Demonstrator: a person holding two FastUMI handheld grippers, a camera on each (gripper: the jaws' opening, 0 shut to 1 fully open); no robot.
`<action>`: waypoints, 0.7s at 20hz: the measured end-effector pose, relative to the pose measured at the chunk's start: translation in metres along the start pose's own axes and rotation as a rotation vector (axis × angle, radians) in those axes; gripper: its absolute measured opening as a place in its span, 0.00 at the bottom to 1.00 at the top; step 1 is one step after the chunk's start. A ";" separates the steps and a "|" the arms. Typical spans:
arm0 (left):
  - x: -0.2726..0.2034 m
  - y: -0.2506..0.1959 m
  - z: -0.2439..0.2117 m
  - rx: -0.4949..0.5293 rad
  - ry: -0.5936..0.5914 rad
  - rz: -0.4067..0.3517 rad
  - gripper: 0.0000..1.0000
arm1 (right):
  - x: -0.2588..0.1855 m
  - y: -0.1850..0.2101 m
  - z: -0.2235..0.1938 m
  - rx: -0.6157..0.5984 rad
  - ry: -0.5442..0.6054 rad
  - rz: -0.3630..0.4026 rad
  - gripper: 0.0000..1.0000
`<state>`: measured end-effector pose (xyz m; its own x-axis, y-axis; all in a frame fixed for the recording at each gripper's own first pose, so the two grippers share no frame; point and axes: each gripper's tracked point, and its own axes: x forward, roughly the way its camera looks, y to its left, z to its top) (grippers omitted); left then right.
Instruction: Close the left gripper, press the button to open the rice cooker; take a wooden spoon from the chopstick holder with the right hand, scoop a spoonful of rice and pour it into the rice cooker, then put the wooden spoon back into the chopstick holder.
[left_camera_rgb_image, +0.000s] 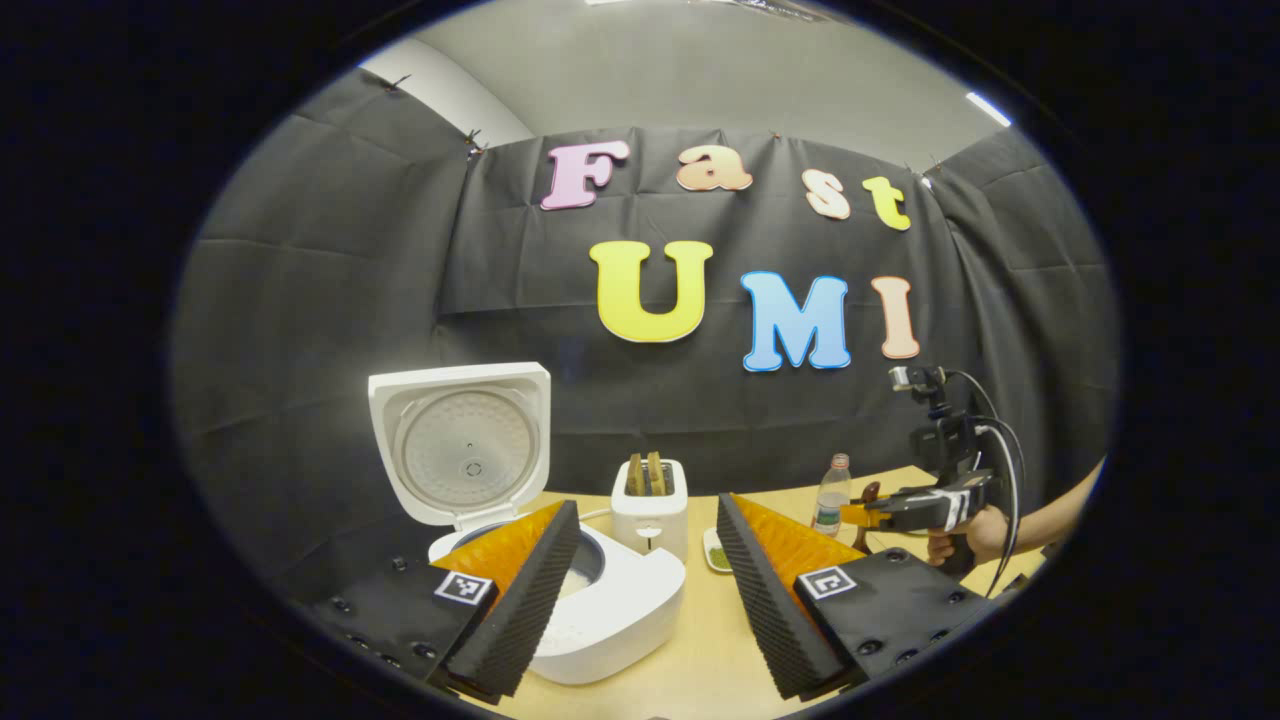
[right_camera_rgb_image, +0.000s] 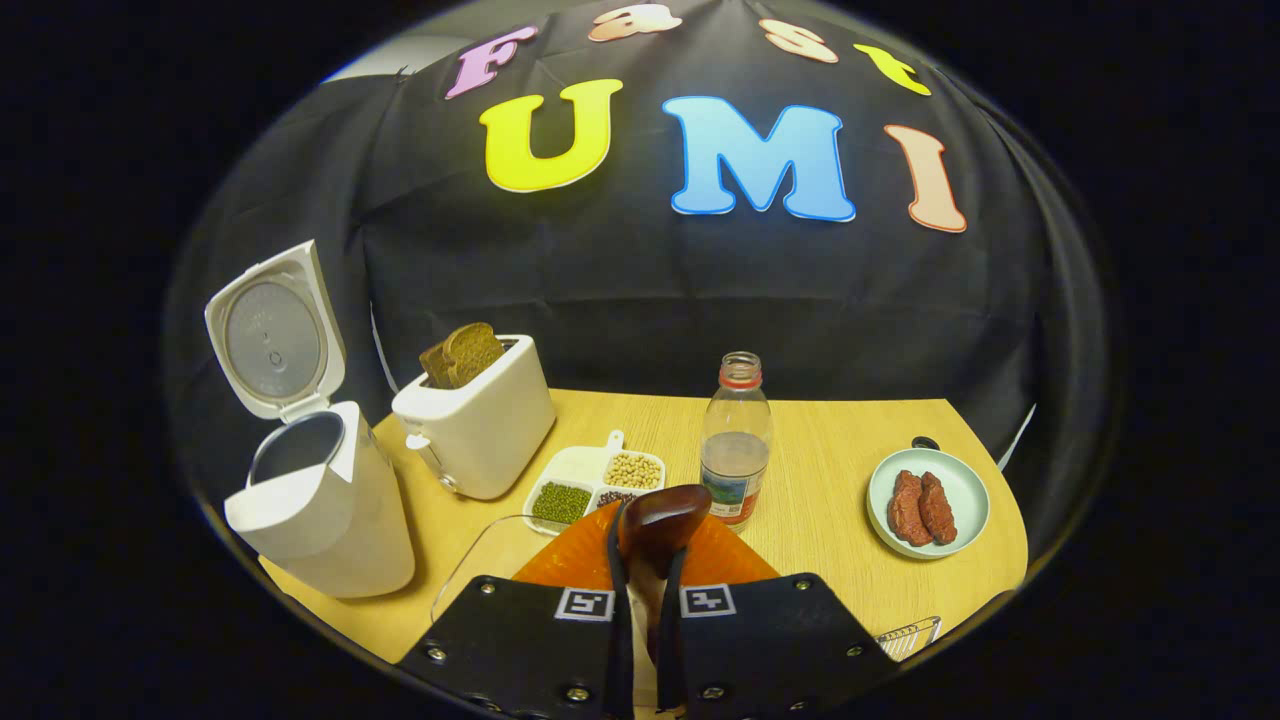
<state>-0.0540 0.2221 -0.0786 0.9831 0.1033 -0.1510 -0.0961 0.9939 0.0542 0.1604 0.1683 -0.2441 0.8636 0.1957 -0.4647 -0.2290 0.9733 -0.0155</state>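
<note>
1. Two views agreeing on the biggest item: rice cooker (left_camera_rgb_image: 560, 600) sitting at the left end of the table (right_camera_rgb_image: 830, 470) with lid (left_camera_rgb_image: 462, 440) standing fully upright, so button press judged done and pot lying open for pouring.
2. Standing just beside it, toaster (right_camera_rgb_image: 480, 420) carrying bread slices; no part in the task, simply sharing the row.
3. Hovering low in front of the cooker, left gripper (left_camera_rgb_image: 648, 590) with jaws spread wide, gripping nothing; likely parked clear of the pour path.
4. Held over the table's middle, right gripper (right_camera_rgb_image: 645, 600) with jaws pinched nearly together on the wooden spoon (right_camera_rgb_image: 662, 520), bowl pointing forward; whether carrying rice, not possible to tell.
5. Waiting just ahead of the spoon: divided tray (right_camera_rgb_image: 590, 485) of beans and grains, and a clear container rim (right_camera_rgb_image: 470, 550) partly hidden under the fingers.
6. Chopstick holder: position not discernible.
</note>
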 end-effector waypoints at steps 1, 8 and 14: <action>-0.001 0.004 -0.002 -0.002 0.005 0.003 0.92 | 0.003 0.001 -0.005 -0.010 0.002 -0.005 0.10; -0.007 0.024 -0.016 -0.015 0.032 0.024 0.95 | 0.004 0.035 -0.018 0.276 0.035 0.069 0.10; -0.010 0.029 -0.017 -0.028 0.040 0.015 0.95 | 0.005 0.013 -0.020 0.731 0.033 0.141 0.10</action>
<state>-0.0695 0.2508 -0.0922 0.9746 0.1194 -0.1893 -0.1159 0.9928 0.0296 0.1530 0.1795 -0.2649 0.8314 0.3326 -0.4451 0.0300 0.7731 0.6336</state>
